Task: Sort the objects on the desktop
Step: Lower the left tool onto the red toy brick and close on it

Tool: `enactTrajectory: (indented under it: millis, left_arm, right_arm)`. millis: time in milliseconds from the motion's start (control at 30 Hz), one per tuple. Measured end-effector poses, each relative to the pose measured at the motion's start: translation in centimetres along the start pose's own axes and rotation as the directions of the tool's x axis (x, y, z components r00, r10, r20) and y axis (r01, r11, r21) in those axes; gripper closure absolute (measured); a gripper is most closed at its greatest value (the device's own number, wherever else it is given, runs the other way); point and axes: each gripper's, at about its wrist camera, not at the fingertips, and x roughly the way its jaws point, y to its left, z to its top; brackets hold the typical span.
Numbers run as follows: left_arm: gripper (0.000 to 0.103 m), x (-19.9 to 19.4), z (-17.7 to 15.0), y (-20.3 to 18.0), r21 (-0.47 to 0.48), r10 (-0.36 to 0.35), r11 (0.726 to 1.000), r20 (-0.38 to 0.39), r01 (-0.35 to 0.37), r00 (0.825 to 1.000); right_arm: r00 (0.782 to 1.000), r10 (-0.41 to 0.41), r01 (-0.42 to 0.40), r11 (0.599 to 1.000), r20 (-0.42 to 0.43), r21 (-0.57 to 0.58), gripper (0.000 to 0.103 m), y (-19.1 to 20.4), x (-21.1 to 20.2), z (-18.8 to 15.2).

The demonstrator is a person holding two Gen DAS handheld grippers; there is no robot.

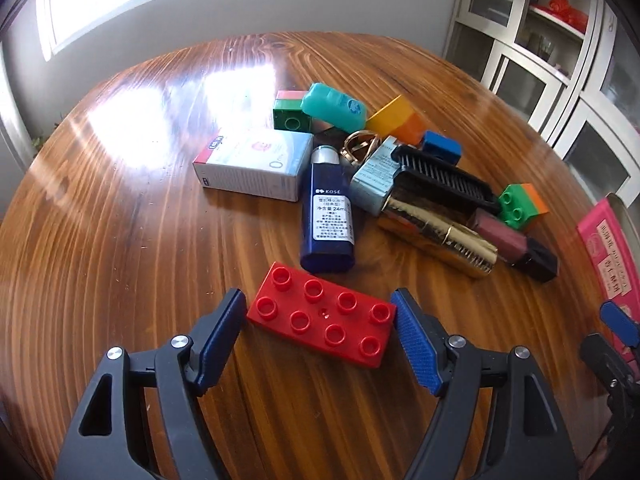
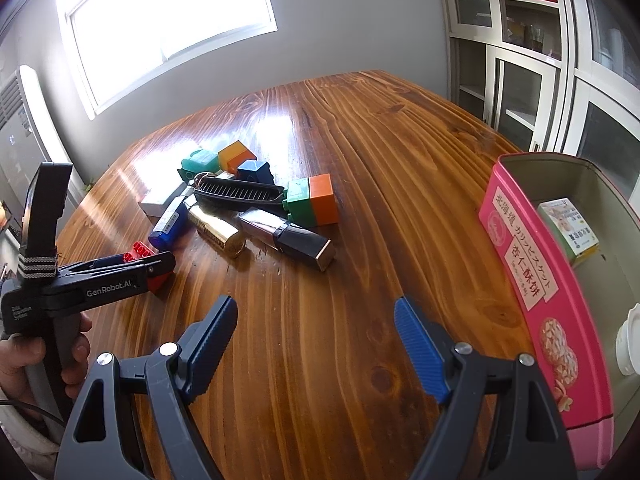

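The wooden tabletop (image 1: 120, 240) is used to carry a mixed pile, and a pink tin (image 2: 520, 248) is kept open at the far right, most likely so sorted things can be dropped in; a small box is already seen inside it. The pile is left well apart from the tin. The left gripper (image 1: 320, 320) is spread wide around the red brick (image 1: 322, 314), with one pad at each short end, so it can be squeezed along its length; a firm grip is not yet seen. The brick is laid flat, studs up, near the pile's front, with its long side running left to right, slightly slanted. The right gripper (image 2: 316, 344) is held spread over bare wood, with nothing in it.
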Motion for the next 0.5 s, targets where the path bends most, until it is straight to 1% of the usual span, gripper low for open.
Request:
enactTrajectory:
  millis: [67, 100, 133, 300, 433, 500]
  left_arm:
    - [0.025, 0.0, -0.1, 0.2, 0.007, 0.011, 1.000, 0.003, -0.011, 1.000]
    - [0.027, 0.0, -0.1, 0.4, 0.012, 0.012, 1.000, 0.006, -0.012, 1.000]
    - [0.031, -0.1, -0.2, 0.7, 0.023, 0.008, 1.000, 0.012, -0.009, 1.000]
    - [0.031, -1.1, -0.6, 1.4, 0.062, -0.002, 0.998, 0.046, -0.001, 0.999]
    - [0.031, -2.0, -0.9, 1.6, 0.076, -0.030, 0.997, 0.072, 0.024, 0.997]
    - [0.031, -2.0, -0.8, 1.1, 0.086, -0.043, 0.996, 0.076, 0.036, 0.996]
  right_arm:
    - [1.000, 0.000, 0.000, 1.000, 0.000, 0.000, 0.019, 0.0, 0.0, 0.0]
    - [1.000, 0.001, -0.001, 1.000, -0.001, 0.000, 0.019, 0.0, 0.1, 0.0]
    - [1.000, 0.001, -0.001, 1.000, -0.002, 0.000, 0.019, 0.0, 0.1, 0.0]
    - [1.000, -0.001, 0.001, 1.000, -0.005, -0.014, 0.019, 0.3, 0.4, 0.4]
    - [1.000, -0.011, 0.011, 0.999, 0.010, -0.047, 0.019, 0.9, 0.6, 1.5]
    - [1.000, -0.019, 0.021, 0.997, 0.019, -0.072, 0.019, 1.3, 1.0, 2.2]
